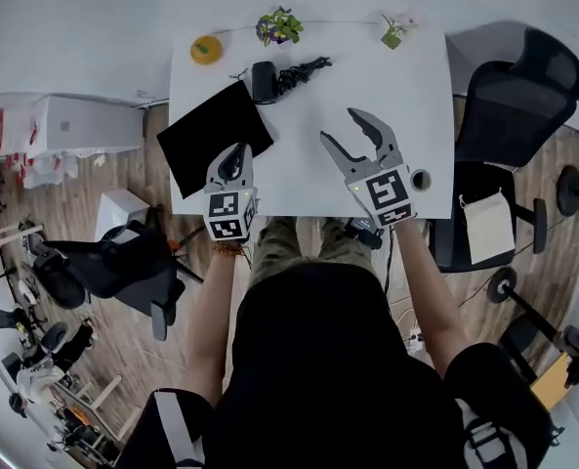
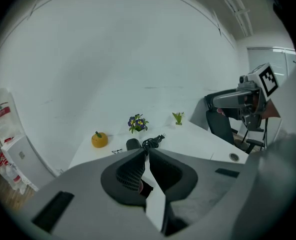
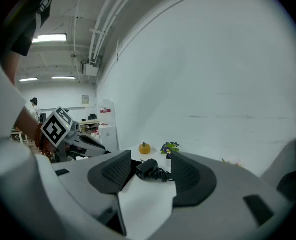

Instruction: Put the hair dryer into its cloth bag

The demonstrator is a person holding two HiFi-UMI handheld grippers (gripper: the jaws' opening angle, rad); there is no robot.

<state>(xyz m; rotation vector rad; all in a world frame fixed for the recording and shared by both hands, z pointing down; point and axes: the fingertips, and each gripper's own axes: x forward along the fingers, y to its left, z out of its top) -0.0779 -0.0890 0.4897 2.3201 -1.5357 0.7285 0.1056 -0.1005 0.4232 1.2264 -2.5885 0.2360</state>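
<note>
Left tool (image 1: 235, 150) pinched together, right tool (image 1: 338, 125) spread, both empty. Head view alone shows the whole flat black cloth bag (image 1: 214, 137) beside the black hair dryer (image 1: 264, 80).

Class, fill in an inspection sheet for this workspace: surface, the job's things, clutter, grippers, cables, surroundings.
Surface: white table, with a round cable port near its right edge.
Job's things: hair dryer lies at the far side; black cloth bag lies flat at the left edge; the dryer is not in it.
Clutter: orange ornament, flower pot and small plant along the far edge.
Grippers: left gripper jaws together, empty; right gripper jaws apart, empty.
Cables: the dryer's cord is bundled beside it.
Surroundings: office chair at the right; wooden floor.
</note>
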